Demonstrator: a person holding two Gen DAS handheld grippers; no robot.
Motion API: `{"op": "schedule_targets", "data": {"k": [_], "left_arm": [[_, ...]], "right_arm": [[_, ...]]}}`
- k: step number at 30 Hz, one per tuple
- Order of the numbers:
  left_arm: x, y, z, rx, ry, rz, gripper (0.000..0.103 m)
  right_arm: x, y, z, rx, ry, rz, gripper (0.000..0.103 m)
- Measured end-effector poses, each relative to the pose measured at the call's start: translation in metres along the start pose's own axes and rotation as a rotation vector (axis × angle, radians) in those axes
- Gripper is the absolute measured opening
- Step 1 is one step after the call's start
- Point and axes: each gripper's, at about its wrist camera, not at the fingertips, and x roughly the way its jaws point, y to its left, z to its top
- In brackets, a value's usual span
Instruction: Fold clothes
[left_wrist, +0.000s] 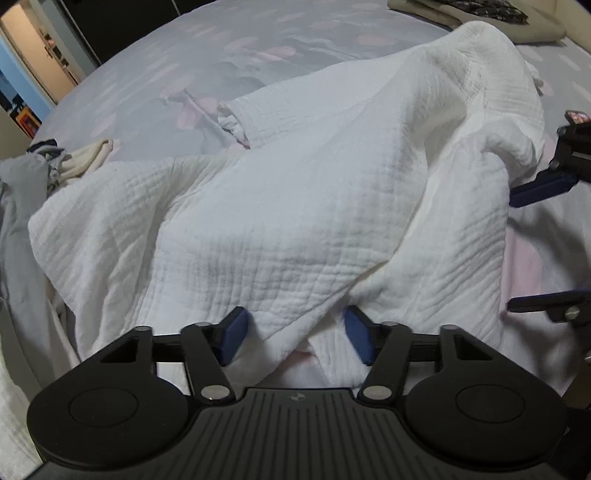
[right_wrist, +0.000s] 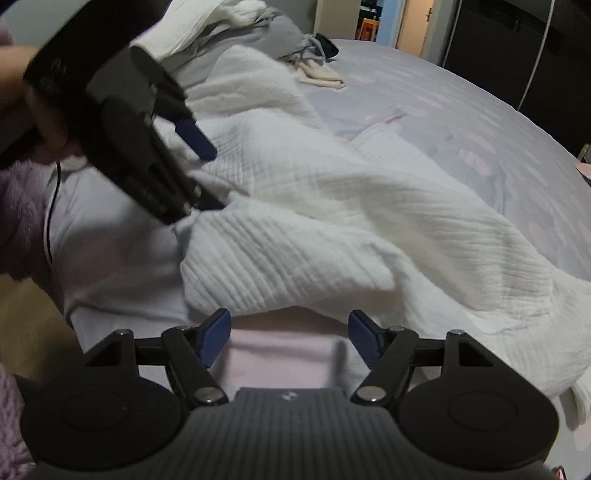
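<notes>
A white crinkled muslin garment (left_wrist: 295, 206) lies spread and rumpled on the bed; it also shows in the right wrist view (right_wrist: 332, 229). My left gripper (left_wrist: 295, 336) is open, its blue pads on either side of a fold at the garment's near edge. It shows from the side in the right wrist view (right_wrist: 207, 177), jaws apart over the cloth. My right gripper (right_wrist: 290, 341) is open and empty, just short of the garment's edge over a pink patch of sheet. Its blue fingers (left_wrist: 539, 184) show at the right edge of the left wrist view.
The bed has a grey-lilac sheet with pink blotches (left_wrist: 177, 66). A pile of other clothes (left_wrist: 44, 162) lies at the left, also seen in the right wrist view (right_wrist: 280, 33). Pillows (left_wrist: 480, 14) sit at the far end. A doorway (right_wrist: 410, 22) is beyond.
</notes>
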Motion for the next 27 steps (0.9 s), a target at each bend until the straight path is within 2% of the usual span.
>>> {"op": "schedule_targets", "data": {"k": [2,3,4,5,6,9,15,19,22,24,25,27], "left_arm": [[-0.002,0.001,0.003,-0.011,-0.004,-0.012,0.023],[-0.003,0.002,0.004,-0.016,-0.006,-0.014,0.017],[-0.005,0.004,0.005,-0.023,-0.018,-0.010,0.009],[-0.008,0.006,0.007,-0.031,-0.032,-0.005,0.006],[-0.011,0.009,0.008,-0.046,-0.044,-0.006,0.004],[-0.024,0.019,0.014,-0.098,-0.093,0.012,0.003],[-0.055,0.038,0.025,-0.180,-0.208,0.068,0.003],[-0.075,0.052,0.029,-0.238,-0.285,0.107,0.003],[-0.085,0.059,0.031,-0.280,-0.316,0.088,0.003],[-0.089,0.055,0.032,-0.270,-0.333,0.098,0.003],[-0.091,0.052,0.033,-0.254,-0.341,0.113,0.003],[-0.093,0.046,0.033,-0.221,-0.354,0.142,0.003]], "right_arm": [[0.006,-0.001,-0.001,-0.010,0.002,-0.016,0.068],[0.009,-0.003,-0.001,-0.011,0.015,-0.024,0.053],[0.012,-0.005,0.000,-0.007,0.034,-0.035,0.042],[0.015,-0.008,0.000,0.001,0.054,-0.049,0.020],[0.016,-0.013,0.000,0.018,0.063,-0.065,0.008],[0.014,-0.028,0.003,0.088,0.051,-0.117,0.000],[-0.008,-0.062,0.013,0.233,-0.028,-0.228,0.000],[-0.022,-0.071,0.018,0.259,-0.077,-0.285,0.000],[-0.028,-0.073,0.018,0.295,-0.082,-0.280,0.005],[-0.029,-0.073,0.020,0.326,-0.083,-0.252,0.008],[-0.029,-0.070,0.020,0.326,-0.085,-0.232,0.012],[-0.031,-0.062,0.022,0.312,-0.092,-0.191,0.038]]}}
